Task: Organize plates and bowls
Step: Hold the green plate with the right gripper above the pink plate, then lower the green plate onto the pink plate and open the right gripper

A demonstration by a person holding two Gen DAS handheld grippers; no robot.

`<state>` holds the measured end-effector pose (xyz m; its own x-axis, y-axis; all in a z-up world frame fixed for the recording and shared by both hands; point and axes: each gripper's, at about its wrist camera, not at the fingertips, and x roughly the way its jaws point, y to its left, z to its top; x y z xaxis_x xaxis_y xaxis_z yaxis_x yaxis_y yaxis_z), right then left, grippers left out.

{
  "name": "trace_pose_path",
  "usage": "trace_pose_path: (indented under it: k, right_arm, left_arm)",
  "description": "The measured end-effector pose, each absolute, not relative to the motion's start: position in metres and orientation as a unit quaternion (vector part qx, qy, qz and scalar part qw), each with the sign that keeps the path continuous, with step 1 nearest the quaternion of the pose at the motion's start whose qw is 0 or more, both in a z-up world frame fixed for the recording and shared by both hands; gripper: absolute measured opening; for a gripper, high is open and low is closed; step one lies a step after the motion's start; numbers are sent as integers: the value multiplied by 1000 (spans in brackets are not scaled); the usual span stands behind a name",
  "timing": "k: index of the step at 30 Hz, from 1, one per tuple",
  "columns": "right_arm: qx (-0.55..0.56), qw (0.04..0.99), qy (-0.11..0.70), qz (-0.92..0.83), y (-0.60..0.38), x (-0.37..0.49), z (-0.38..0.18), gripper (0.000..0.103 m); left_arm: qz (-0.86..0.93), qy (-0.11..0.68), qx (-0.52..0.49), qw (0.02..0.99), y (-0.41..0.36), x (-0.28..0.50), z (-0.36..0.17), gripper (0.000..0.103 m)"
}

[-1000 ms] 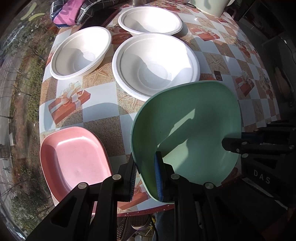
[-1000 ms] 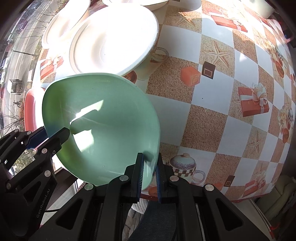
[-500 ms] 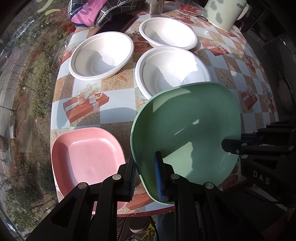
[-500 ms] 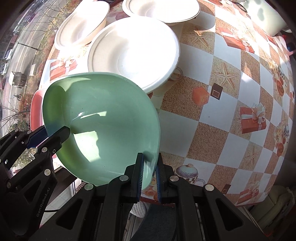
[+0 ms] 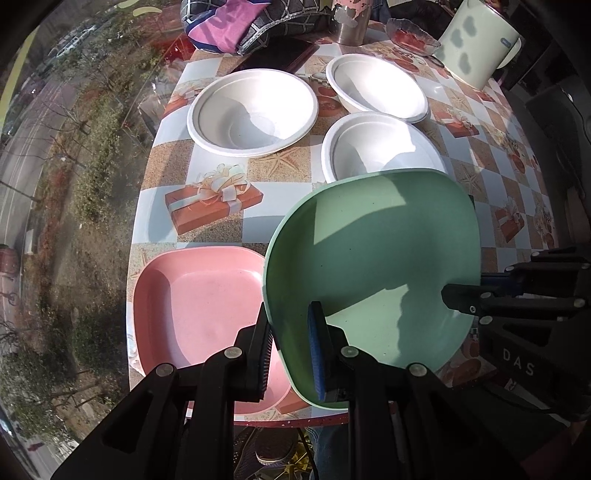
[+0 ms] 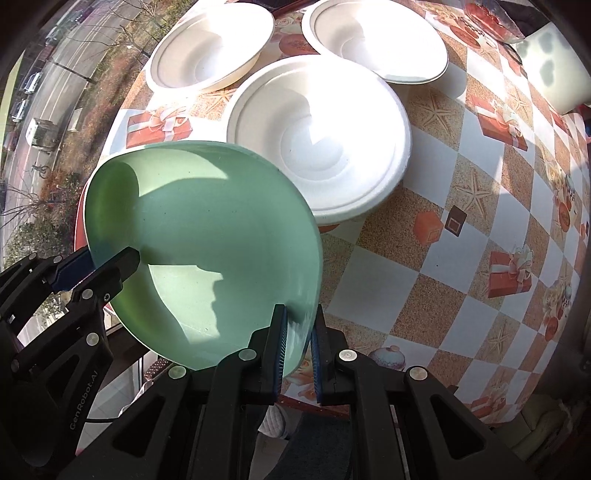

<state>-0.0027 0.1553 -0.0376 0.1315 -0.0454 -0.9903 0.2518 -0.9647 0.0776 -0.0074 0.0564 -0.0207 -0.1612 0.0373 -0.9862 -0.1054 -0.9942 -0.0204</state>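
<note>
A green plate [image 5: 373, 266] hangs above the near table edge, held from two sides. My left gripper [image 5: 291, 332] is shut on its near-left rim; my right gripper [image 6: 298, 332] is shut on its opposite rim and appears in the left wrist view at the plate's right edge [image 5: 461, 295]. The same green plate [image 6: 207, 251] fills the lower left of the right wrist view. A pink plate [image 5: 199, 310] lies on the table just left of and below the green one. Three white bowls [image 5: 255, 110] [image 5: 376, 86] [image 5: 380, 151] sit farther back.
The table [image 5: 207, 236] has a checked cloth with gift-box prints. At the back stand a pale green mug [image 5: 476, 40], a metal cup [image 5: 351, 22], a glass dish [image 5: 412, 37] and a bundle of cloth [image 5: 240, 22]. A window onto a street lies left.
Both grippers have risen with the green plate and drifted left, towards the pink plate. More of the pink plate and the back of the table shows now. Grips are unchanged.
</note>
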Motion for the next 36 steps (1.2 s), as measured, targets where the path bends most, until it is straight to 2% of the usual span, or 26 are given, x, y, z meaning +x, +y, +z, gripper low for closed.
trace_pose_path:
  k: [36]
  right_arm:
    - [744,204,112,-627,130,-10,-41,14]
  left_arm:
    - [761,-20,-646,-52,-23,8,-17,20]
